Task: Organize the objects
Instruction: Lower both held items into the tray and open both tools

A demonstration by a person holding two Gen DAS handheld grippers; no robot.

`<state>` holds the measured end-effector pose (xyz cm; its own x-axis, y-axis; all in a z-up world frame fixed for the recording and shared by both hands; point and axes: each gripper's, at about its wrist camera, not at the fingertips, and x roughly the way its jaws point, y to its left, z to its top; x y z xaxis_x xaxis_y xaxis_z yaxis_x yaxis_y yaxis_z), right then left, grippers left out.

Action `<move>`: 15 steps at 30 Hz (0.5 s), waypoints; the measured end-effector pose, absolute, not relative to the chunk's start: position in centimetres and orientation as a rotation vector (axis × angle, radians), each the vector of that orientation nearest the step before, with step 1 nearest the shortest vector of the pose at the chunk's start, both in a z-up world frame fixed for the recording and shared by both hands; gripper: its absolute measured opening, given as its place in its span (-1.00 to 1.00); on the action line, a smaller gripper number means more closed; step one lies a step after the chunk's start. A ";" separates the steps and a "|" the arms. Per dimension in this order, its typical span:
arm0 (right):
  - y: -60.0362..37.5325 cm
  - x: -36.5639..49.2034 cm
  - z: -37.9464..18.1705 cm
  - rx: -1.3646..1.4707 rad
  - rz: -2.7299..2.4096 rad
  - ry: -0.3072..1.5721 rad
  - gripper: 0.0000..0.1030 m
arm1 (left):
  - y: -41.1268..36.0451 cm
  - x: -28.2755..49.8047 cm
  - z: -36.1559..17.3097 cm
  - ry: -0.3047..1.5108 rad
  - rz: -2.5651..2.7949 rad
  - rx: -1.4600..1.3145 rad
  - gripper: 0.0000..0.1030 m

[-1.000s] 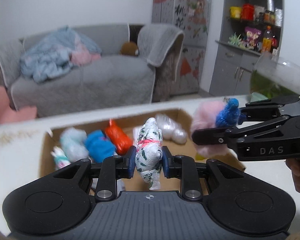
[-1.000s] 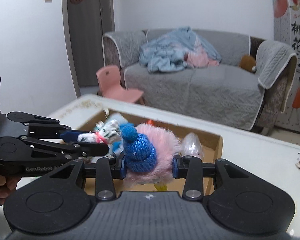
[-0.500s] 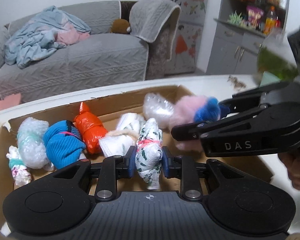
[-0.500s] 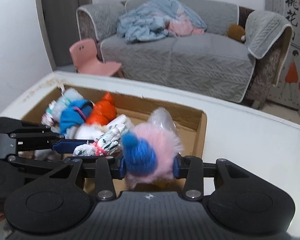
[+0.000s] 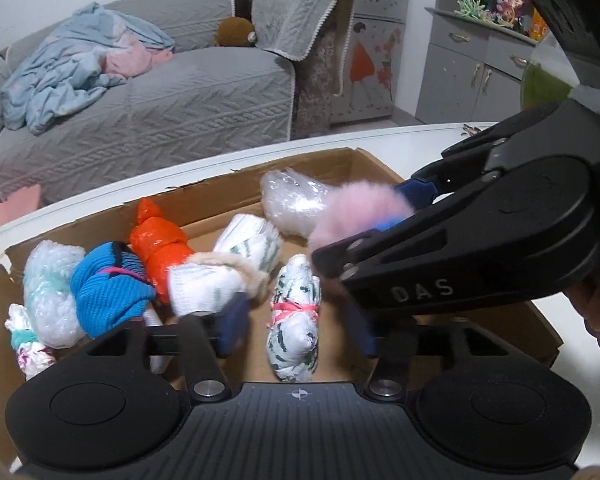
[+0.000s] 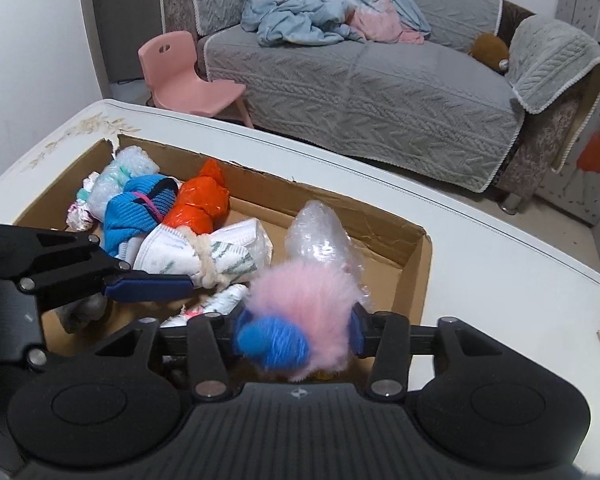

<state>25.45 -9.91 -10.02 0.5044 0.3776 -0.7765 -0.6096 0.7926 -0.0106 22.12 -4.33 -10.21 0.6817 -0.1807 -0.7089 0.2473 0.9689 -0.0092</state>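
A shallow cardboard box (image 5: pixel 364 162) sits on a white table (image 6: pixel 500 264), and both grippers hang over its open top. The left gripper (image 5: pixel 296 322) has its jaws spread wide, with a white bundle printed in green and tied with a pink band (image 5: pixel 294 318) standing between them and touching neither blue pad; the bundle appears to rest on the box floor, near the front. The right gripper (image 6: pixel 298 330) is also spread, a little wider than the pink furry toy with a blue knitted hat (image 6: pixel 300 320) that sits between its pads; the toy is blurred, and I cannot tell whether the pads touch the fur or whether it has reached the box floor. In the left wrist view the same toy shows at the right side of the box, just in front of a clear plastic bundle (image 5: pixel 294 204). Further left in the box lie a white bundle tied with beige cord (image 5: pixel 224 270), an orange bundle (image 5: pixel 158 246), a blue knitted bundle (image 5: pixel 108 290), a bubble-wrap bundle (image 5: pixel 48 292) and a small white-and-teal bundle (image 5: pixel 24 340) at the far left corner, packed close and touching one another. Behind the table stand a grey sofa (image 6: pixel 380 84) with a heap of light blue cloth (image 6: pixel 324 4) on it and a pink child's chair (image 6: pixel 184 76).
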 end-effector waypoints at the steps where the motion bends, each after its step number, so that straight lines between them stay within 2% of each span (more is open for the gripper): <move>1: -9.9 25.4 -9.9 -0.302 0.604 0.850 0.03 | -4.4 22.1 -10.2 0.785 -0.243 0.092 0.32; 2: -9.9 25.3 -9.8 -0.309 0.598 0.845 0.12 | -4.6 22.0 -10.2 0.785 -0.241 0.094 0.36; 7: -10.0 25.2 -9.3 -0.318 0.592 0.842 0.24 | -4.8 22.0 -10.2 0.807 -0.235 0.101 0.43; 15: -10.1 24.3 -8.4 -0.347 0.604 0.843 0.37 | -4.3 21.3 -9.2 0.849 -0.220 0.090 0.57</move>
